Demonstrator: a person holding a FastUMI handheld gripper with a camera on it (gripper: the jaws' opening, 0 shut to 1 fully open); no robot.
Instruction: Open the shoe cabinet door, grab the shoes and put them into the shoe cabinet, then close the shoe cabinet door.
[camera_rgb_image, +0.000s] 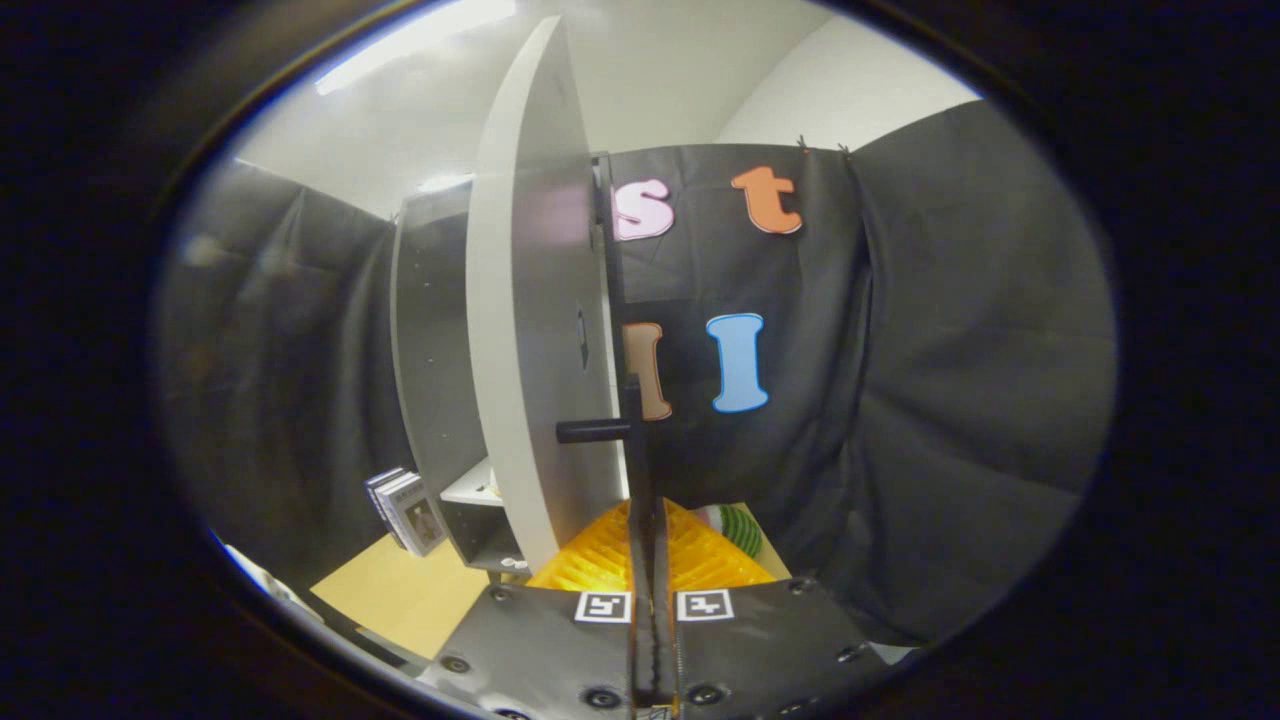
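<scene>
The hand-held gripper (647, 470), fingers pressed together, points upright along the open shoe cabinet door (535, 300) (its handle (592, 431) just left).

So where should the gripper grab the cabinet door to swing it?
By the dark handle, a short bar sticking out of the white door near its free edge. Come from the front; the shut gripper must open first.

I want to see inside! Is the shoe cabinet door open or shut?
Open. The cabinet door stands swung out edge-on, its black handle by the closed gripper, and the cabinet shows a shelf behind it.
</scene>
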